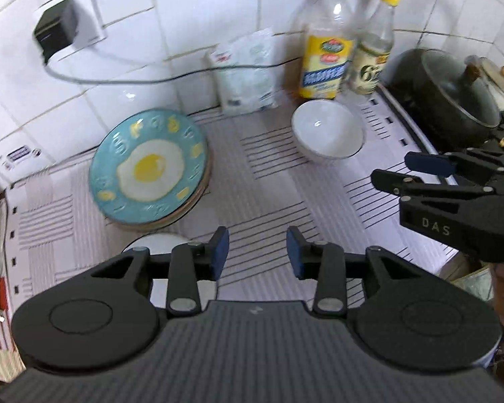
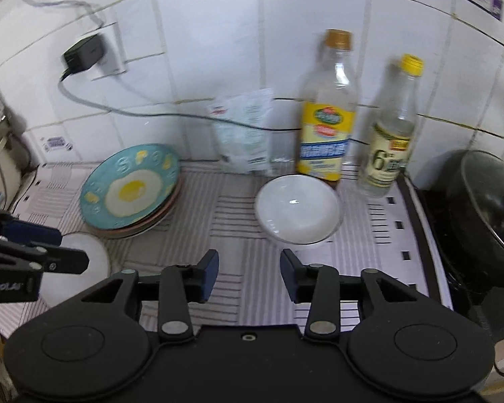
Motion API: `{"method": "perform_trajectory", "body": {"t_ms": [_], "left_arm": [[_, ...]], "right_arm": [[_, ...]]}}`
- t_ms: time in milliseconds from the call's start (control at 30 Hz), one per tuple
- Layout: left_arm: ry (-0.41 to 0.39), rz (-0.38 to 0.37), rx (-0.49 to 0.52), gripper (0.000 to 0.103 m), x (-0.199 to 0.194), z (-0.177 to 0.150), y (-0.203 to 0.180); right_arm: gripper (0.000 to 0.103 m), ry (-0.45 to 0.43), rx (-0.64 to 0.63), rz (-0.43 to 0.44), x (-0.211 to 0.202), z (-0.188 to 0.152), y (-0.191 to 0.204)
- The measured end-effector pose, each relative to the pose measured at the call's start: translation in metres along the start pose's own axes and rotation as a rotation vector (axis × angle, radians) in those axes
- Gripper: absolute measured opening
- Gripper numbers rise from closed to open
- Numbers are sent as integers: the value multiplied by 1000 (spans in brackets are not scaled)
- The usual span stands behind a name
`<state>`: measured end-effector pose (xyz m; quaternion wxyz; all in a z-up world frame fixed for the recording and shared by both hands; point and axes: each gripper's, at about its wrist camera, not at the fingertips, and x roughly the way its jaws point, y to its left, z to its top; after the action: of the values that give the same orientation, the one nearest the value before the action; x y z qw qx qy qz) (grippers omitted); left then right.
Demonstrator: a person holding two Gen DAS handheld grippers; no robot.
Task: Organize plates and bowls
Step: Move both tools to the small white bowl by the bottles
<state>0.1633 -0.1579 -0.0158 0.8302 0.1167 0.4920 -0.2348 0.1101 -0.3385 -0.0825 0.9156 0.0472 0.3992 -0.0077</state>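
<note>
On the striped bench we see stacked plates and a white bowl; our left gripper and right gripper hover partly open, empty.

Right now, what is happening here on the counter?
A person holds a gripper in each hand above a striped mat. The left gripper and right gripper are both open and hold nothing. The egg plate sits on a stack; one white bowl stands apart near the bottles, another white bowl below the stack.
</note>
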Motion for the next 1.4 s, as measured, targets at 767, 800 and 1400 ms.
{"method": "perform_trajectory", "body": {"t_ms": [767,800,1400], "left_arm": [[-12,-44,57,46,62,66,-42],[-5,-45,48,46,68,68,-44],[35,-19,8,49,146,84,-38]], "right_arm": [[61,-186,165,14,53,-11,-83],[61,-192,173,10,59,-13,-85],[61,-214,268,47,125,-42,-105]]}}
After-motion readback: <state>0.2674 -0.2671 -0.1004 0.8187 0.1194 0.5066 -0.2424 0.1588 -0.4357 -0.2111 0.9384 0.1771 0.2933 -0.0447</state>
